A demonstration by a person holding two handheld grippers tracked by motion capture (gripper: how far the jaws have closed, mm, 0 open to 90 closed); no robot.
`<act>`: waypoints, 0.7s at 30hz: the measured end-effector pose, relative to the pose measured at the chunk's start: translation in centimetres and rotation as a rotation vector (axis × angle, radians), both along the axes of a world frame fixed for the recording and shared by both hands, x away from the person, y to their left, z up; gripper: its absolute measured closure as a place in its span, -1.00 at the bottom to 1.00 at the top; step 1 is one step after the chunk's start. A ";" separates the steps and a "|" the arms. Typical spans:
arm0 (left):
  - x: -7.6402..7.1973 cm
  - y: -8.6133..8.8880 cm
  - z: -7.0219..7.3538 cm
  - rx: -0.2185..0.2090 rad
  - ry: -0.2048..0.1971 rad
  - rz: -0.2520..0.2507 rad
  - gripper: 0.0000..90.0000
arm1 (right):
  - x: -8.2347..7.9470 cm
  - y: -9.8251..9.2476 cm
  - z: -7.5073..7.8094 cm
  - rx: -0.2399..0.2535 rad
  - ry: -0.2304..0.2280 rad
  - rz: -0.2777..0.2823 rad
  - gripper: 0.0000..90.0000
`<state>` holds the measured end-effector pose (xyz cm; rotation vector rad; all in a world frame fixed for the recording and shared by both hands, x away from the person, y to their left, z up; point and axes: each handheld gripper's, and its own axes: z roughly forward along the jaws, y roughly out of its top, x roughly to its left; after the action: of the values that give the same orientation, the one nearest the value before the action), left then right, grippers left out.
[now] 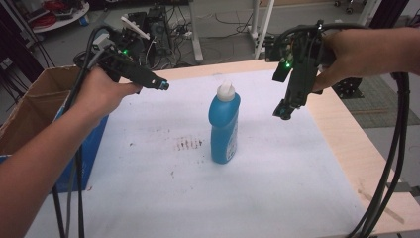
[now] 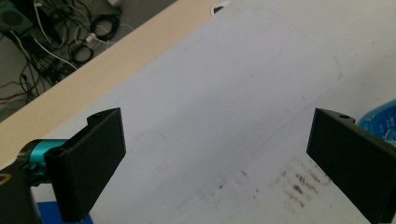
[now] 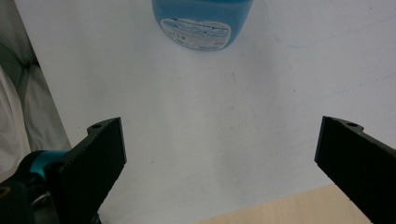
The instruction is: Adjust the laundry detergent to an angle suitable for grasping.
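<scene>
Bottle: a blue bottle (image 1: 224, 128) with a white cap (image 1: 226, 91) stands upright near the middle of the table, on the white sheet. The right gripper view shows its lower body and label (image 3: 201, 24) at the top edge; the left gripper view shows a blue sliver of it (image 2: 379, 122) at the right edge.
Left gripper: the left gripper (image 1: 157, 83) is held in the air over the far left part of the sheet, pointing right toward the bottle and well apart from it. In its own view the left gripper (image 2: 215, 161) has its two black jaws spread wide with nothing between them, only bare sheet below.
Right gripper: the right gripper (image 1: 283, 111) hangs above the right side of the sheet, pointing down, to the right of the bottle and not touching it. In its own view the right gripper (image 3: 219, 163) has its jaws wide apart and empty.
Sheet: the white sheet (image 1: 163, 198) covers most of the table; a patch of brown stains (image 1: 188, 144) lies just left of the bottle's base.
Table: light wood (image 1: 361, 158), bare along the right and far edges.
Box: a cardboard box (image 1: 29, 109) sits at the table's left edge, partly behind the left forearm.
Cables: black cables trail down from both grippers.
</scene>
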<state>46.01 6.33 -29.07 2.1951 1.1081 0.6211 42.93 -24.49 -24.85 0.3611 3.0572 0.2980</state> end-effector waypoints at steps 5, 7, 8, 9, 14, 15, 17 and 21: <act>-0.9 -0.2 -0.5 -0.019 -0.067 0.021 -0.90 | -0.1 -0.1 0.0 0.003 -0.005 0.000 -0.97; -1.2 -0.3 -0.7 -0.027 -0.080 0.029 -0.90 | -0.1 -0.1 0.0 0.005 -0.007 -0.001 -0.97; -1.3 -0.3 -0.8 -0.030 -0.085 0.028 -0.90 | -0.2 -0.2 0.0 0.006 -0.006 -0.005 -0.97; -1.5 -0.3 -0.9 -0.035 -0.090 0.034 -0.90 | -0.2 -0.2 0.0 0.006 -0.006 -0.005 -0.97; -2.2 -0.3 -1.5 -0.078 -0.122 0.045 -0.90 | -0.2 -0.2 -0.3 0.004 -0.005 -0.002 -0.97; -2.3 -0.2 -1.6 -0.093 -0.130 0.047 -0.90 | -0.3 -0.3 -0.4 0.009 -0.007 -0.001 -0.97; -2.7 -0.2 -1.8 -0.119 -0.149 0.049 -0.90 | -0.3 -0.3 -0.4 0.012 -0.007 -0.003 -0.97; -3.4 -0.1 -2.2 -0.157 -0.193 0.061 -0.90 | -0.3 -0.4 -0.5 0.005 -0.009 -0.004 -0.97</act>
<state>42.61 6.20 -31.28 1.9305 1.0874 0.7305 42.61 -24.84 -25.36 0.3657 3.0471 0.3057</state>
